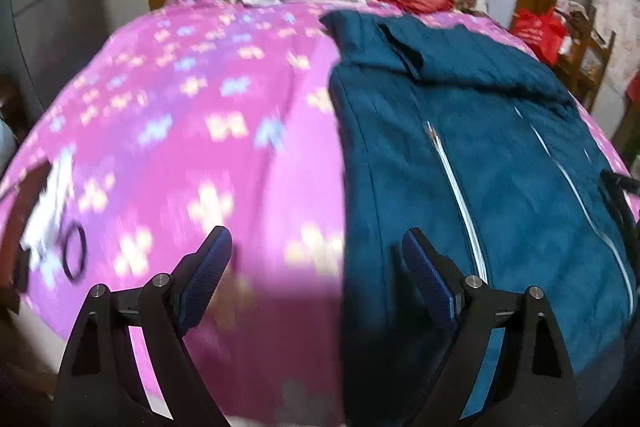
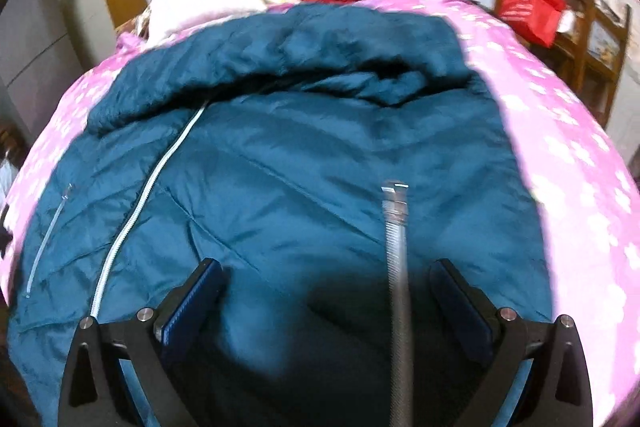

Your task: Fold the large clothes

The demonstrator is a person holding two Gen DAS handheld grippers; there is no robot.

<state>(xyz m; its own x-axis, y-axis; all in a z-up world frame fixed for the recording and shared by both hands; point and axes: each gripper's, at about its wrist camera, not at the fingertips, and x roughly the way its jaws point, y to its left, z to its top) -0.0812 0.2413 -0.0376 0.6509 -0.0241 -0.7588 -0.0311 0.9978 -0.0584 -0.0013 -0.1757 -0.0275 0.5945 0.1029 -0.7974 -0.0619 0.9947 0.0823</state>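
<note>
A teal jacket (image 2: 280, 179) is lying spread across the pink bedspread (image 1: 180, 115), filling the centre of the right view and the right half of the left view. The left tool (image 1: 316, 259) is hovering released over its left edge. The right tool (image 2: 326, 283) is hanging released above its front, grasping nothing.
</note>
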